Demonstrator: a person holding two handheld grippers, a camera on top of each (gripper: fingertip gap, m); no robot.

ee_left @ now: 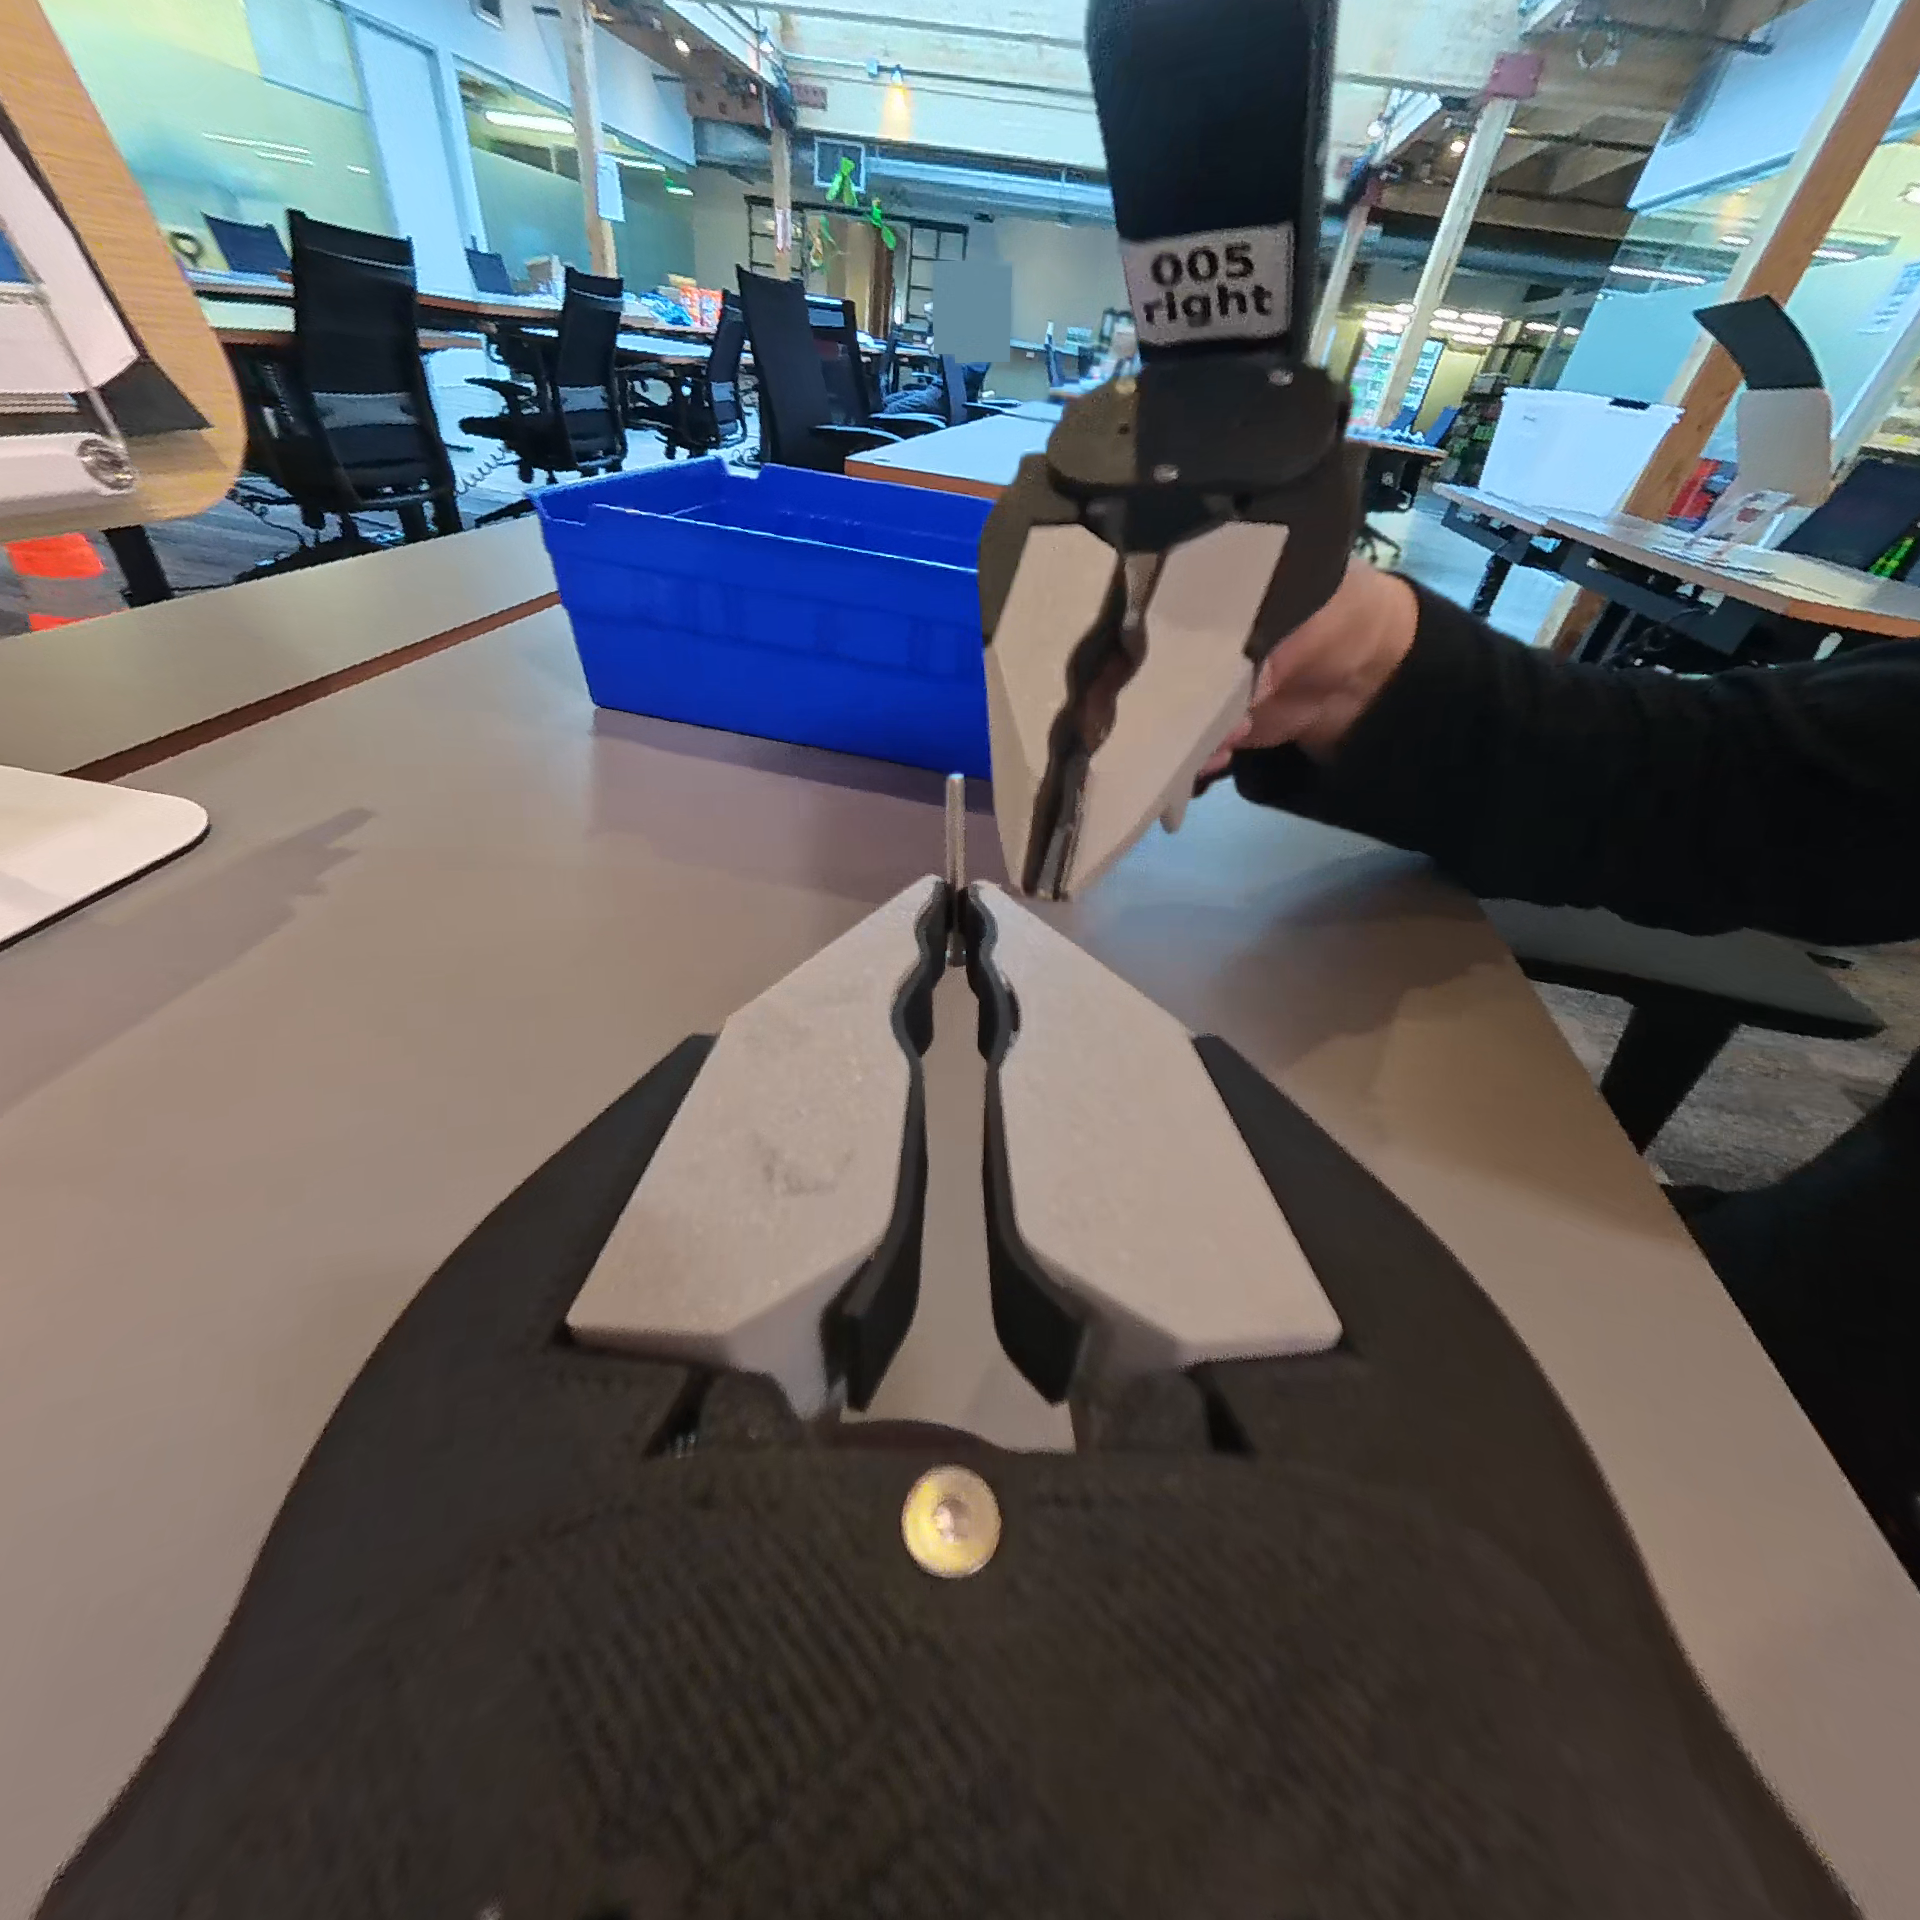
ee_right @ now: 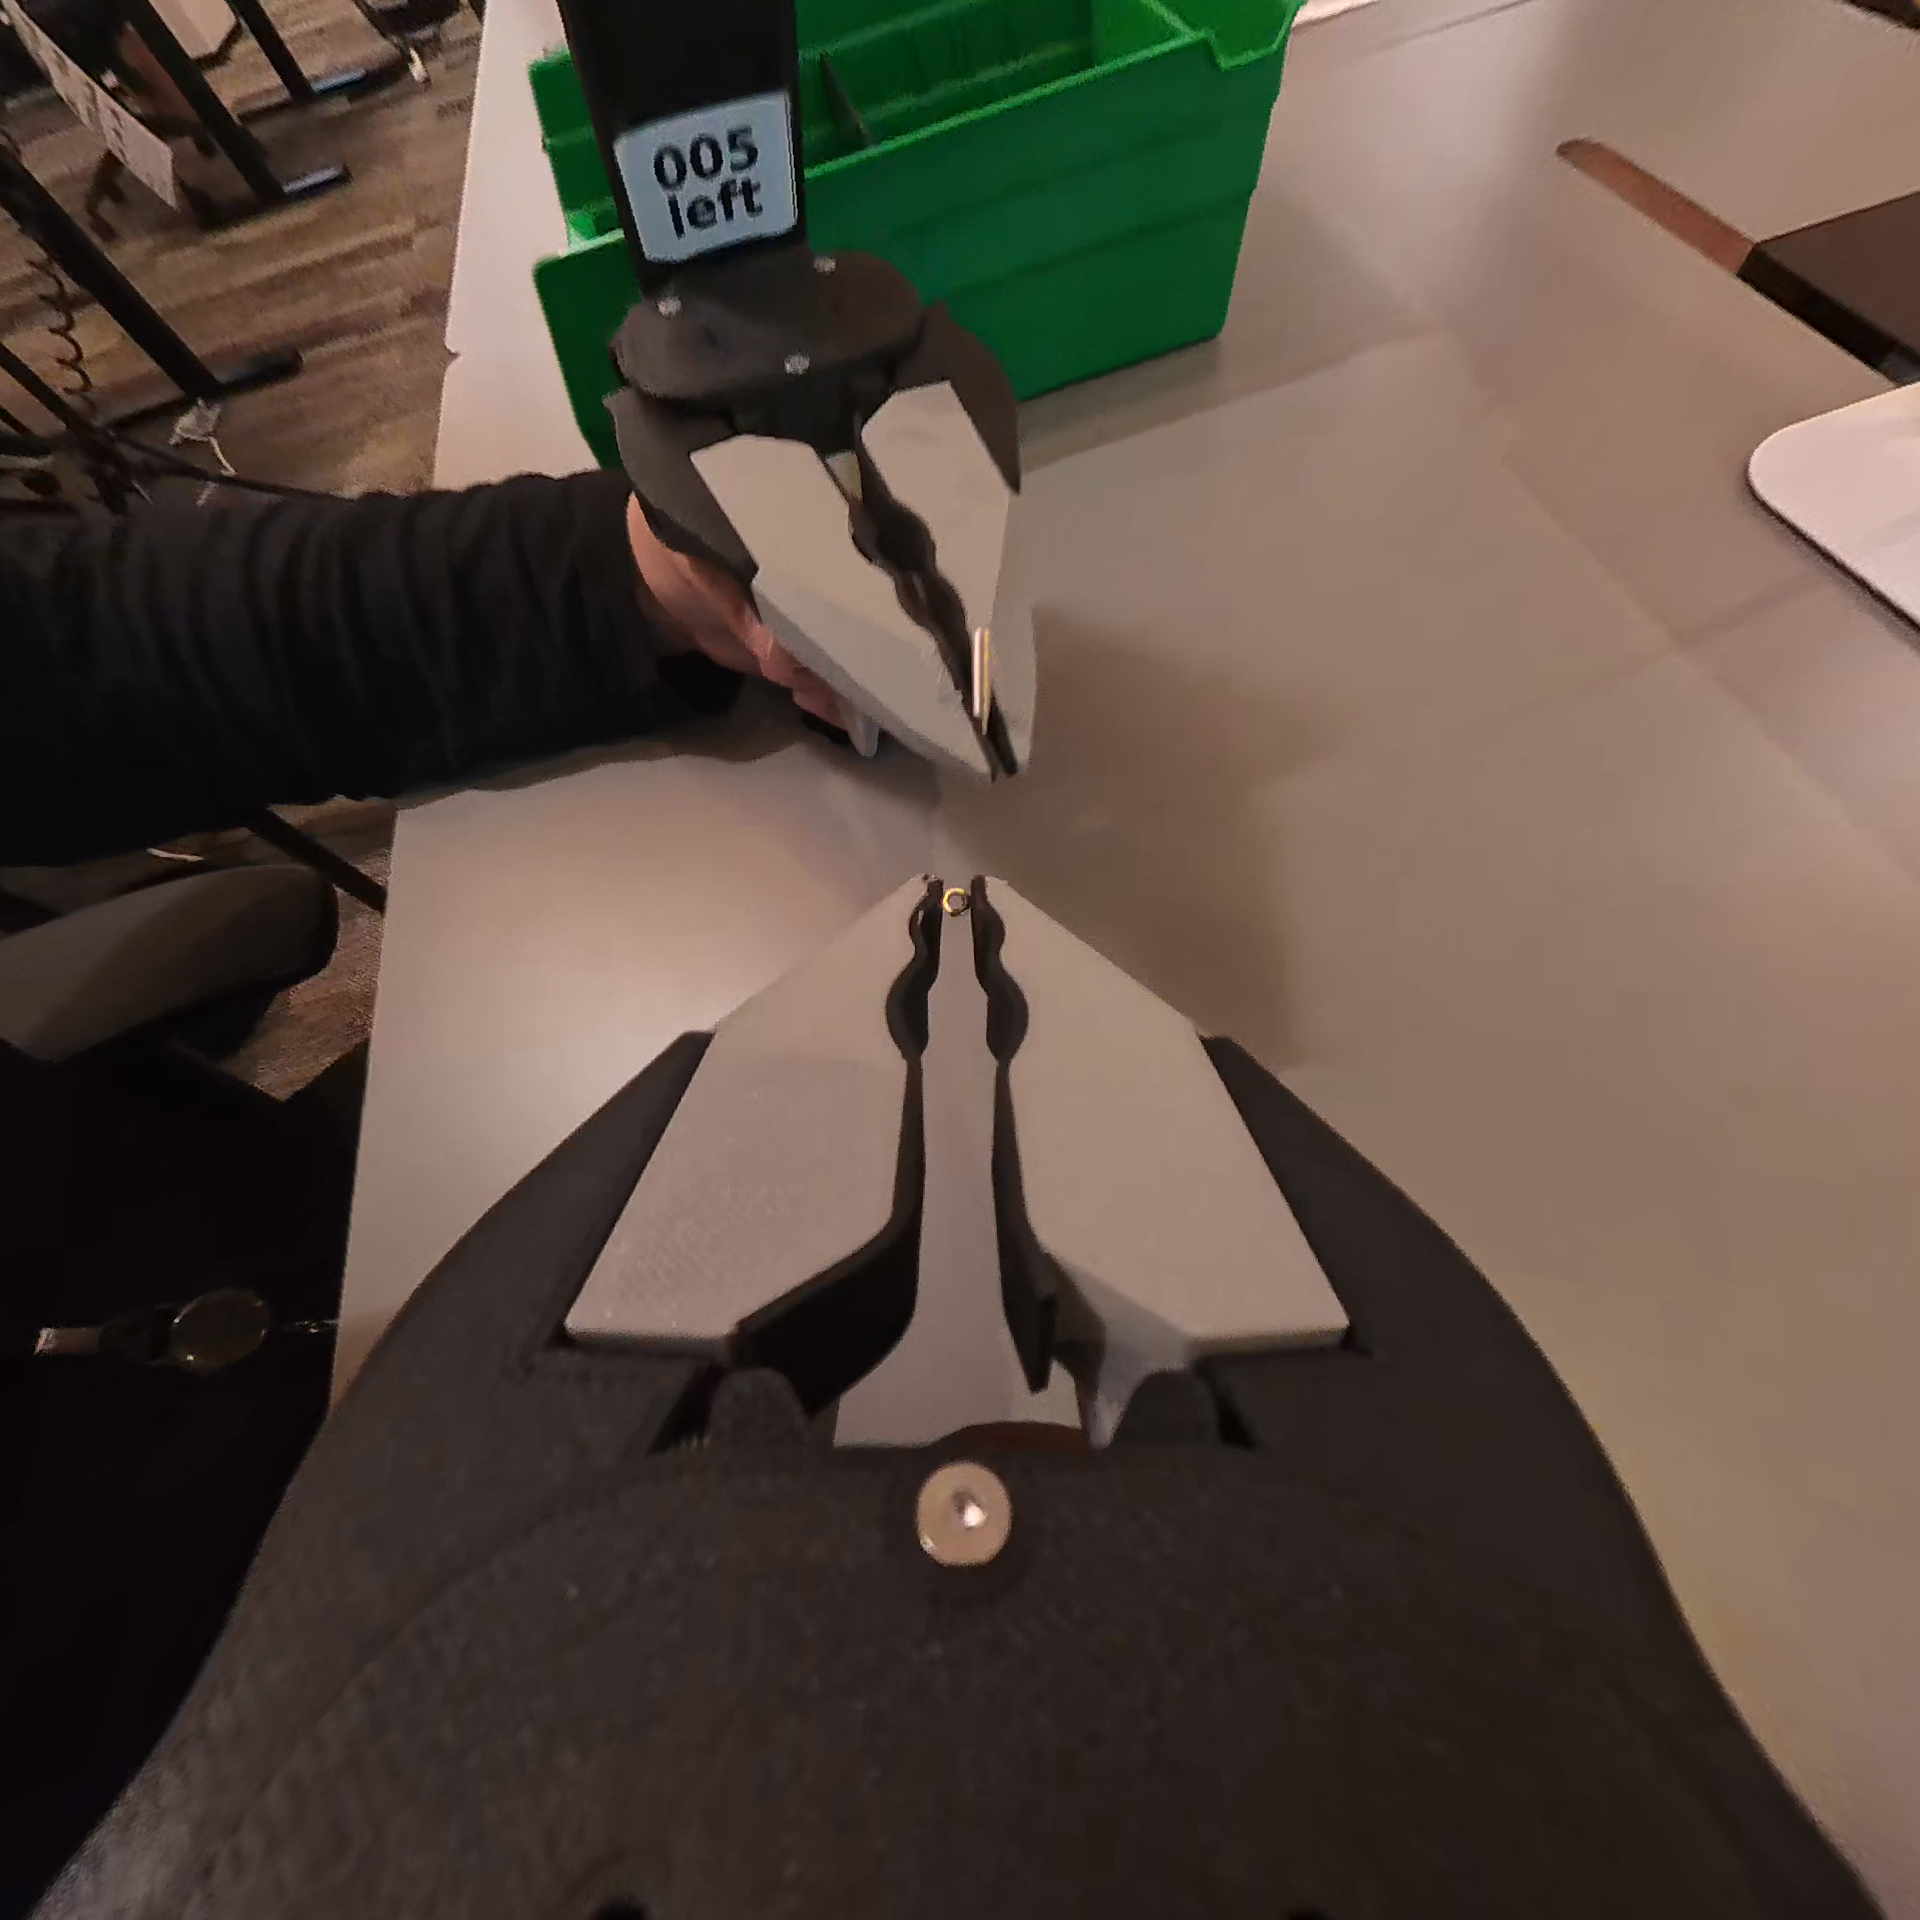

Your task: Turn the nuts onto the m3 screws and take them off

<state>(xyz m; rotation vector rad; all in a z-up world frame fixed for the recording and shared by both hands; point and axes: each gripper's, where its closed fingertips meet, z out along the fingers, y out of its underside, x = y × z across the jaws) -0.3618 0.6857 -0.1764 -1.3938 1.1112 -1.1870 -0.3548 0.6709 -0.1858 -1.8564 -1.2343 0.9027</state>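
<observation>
In the left wrist view, the left tongs point(ee_left: 957, 914) pinch a thin silver metal screw point(ee_left: 954, 847) at their tips, its shaft standing upright above a smooth grey worktop point(ee_left: 416, 987). The right tongs point(ee_left: 1047, 883) hang tilted just beside it, closed on something too small to make out here. A blue plastic bin point(ee_left: 769, 613) sits behind — beyond it an open office with black chairs point(ee_left: 353, 364) and timber posts point(ee_left: 1455, 239).

In the right wrist view, the right tongs point(ee_right: 954, 902) grip a tiny brass-coloured nut point(ee_right: 954, 902) at their tips. The left tongs point(ee_right: 992, 748) hold the screw point(ee_right: 981, 670) opposite, apart from the nut. A green plastic bin point(ee_right: 1091, 208) stands on the worktop point(ee_right: 1403, 779) — carpeted floor point(ee_right: 343, 343) lies to the left.
</observation>
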